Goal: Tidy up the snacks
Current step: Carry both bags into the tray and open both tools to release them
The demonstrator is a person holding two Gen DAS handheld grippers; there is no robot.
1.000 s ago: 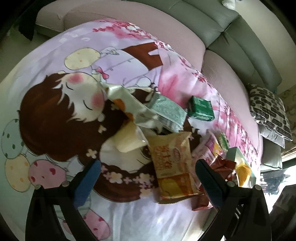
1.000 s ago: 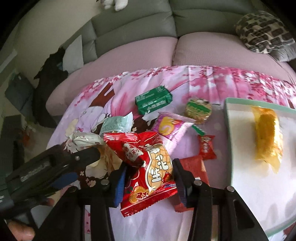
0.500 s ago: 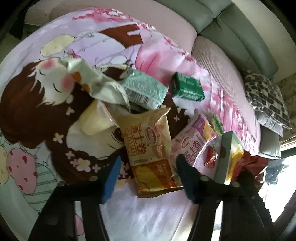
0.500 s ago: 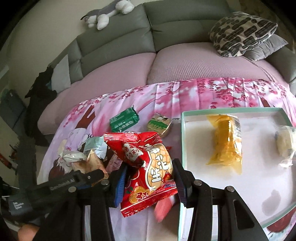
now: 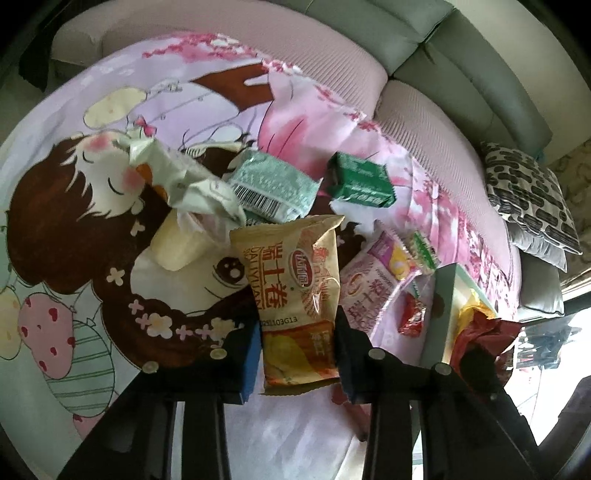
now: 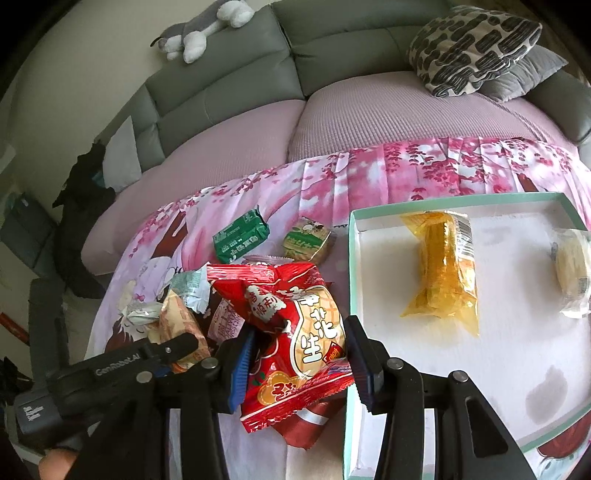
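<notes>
While the left gripper [image 5: 297, 354] pinches the beige crinkly foil cake packet [image 5: 295, 291] low centre and the right gripper [image 6: 295, 363] clamps the red peanut bag [image 6: 295, 336], both look light, squishy, slippery, so grab mid-body.

Home living room: grey sofa [image 6: 229, 77] (plush toy [image 6: 201, 27] atop), cushions [image 6: 476, 48].

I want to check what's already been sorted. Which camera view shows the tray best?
The right wrist view: the tray shows its open white floor, holding two wrapped snacks. The left wrist view catches only its near wall, edge-on.
</notes>
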